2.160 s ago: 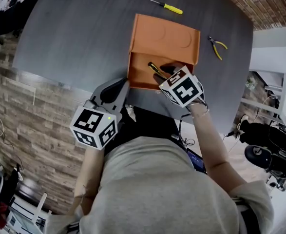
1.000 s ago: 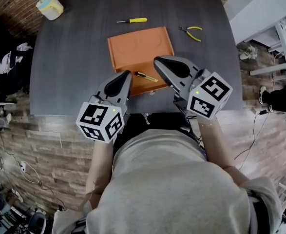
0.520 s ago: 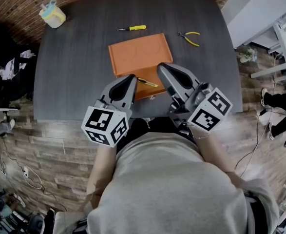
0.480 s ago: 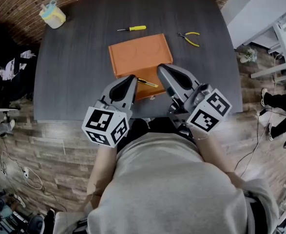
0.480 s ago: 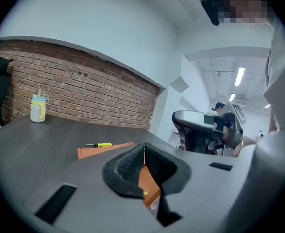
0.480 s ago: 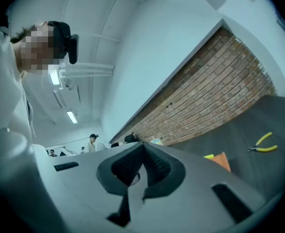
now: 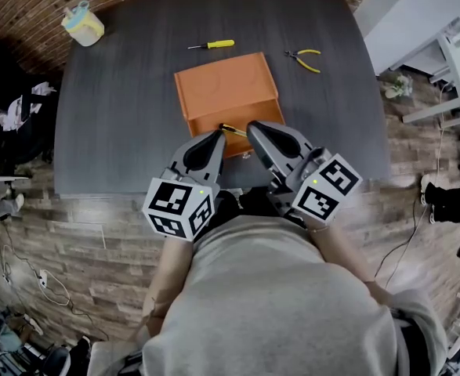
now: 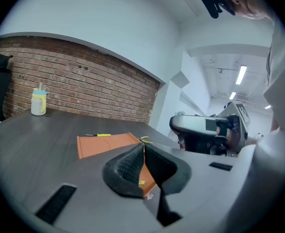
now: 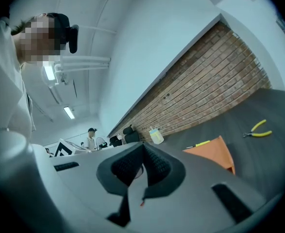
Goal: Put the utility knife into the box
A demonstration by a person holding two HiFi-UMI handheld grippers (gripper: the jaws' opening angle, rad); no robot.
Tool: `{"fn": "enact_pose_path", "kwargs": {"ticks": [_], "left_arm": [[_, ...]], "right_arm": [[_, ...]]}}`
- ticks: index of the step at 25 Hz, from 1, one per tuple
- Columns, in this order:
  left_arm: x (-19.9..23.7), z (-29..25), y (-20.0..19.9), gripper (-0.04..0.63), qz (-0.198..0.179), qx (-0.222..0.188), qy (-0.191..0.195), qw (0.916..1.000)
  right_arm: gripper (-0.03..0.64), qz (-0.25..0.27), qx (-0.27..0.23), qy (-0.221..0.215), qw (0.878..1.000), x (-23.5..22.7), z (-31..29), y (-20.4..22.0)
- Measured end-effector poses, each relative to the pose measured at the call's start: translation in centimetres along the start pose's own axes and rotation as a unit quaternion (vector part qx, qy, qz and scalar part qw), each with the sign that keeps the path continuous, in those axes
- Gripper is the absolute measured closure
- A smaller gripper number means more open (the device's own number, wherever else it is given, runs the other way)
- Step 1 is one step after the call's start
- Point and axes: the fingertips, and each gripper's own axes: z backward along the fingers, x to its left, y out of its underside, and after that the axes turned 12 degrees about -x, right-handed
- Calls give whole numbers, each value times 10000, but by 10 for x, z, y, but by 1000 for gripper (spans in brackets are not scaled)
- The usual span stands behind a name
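The orange box (image 7: pixel 223 87) lies open on the dark table, its lid flat at the back. Inside its front compartment rests the black-and-yellow utility knife (image 7: pixel 231 129), partly hidden by the gripper tips. My left gripper (image 7: pixel 215 135) hovers shut and empty over the box's near edge. Beside it, my right gripper (image 7: pixel 253 127) is also shut with nothing in it, held just right of the knife. In the left gripper view the shut left gripper (image 8: pixel 143 147) points at the box (image 8: pixel 106 143). The right gripper view shows the right gripper (image 9: pixel 142 146) with jaws closed and the box (image 9: pixel 216 152) to the right.
A yellow screwdriver (image 7: pixel 212 45) lies behind the box and yellow-handled pliers (image 7: pixel 306 58) at its back right. A yellow cup with a blue lid (image 7: pixel 83 24) stands at the table's far left corner. The table's near edge (image 7: pixel 120 191) runs just under the grippers.
The right gripper has left the box, where it was at the knife, and drawn back toward my body. Both grippers have closed in side by side. The knife stays in the box.
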Motion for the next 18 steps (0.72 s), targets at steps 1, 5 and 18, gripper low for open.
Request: {"fn": "enact_pose_path", "kwargs": {"ticks": [1, 5, 18], "left_arm": [[-1, 1, 3, 572, 8, 35, 15, 10000], [-7, 5, 13, 572, 75, 132, 48, 9999], [-3, 5, 20, 572, 65, 198, -78, 9998]], "right_arm": [[611, 12, 46, 17, 10000, 0, 0, 3], [611, 82, 298, 121, 9994, -5, 3, 14], [611, 145, 715, 331, 9968, -18, 6, 32]]}}
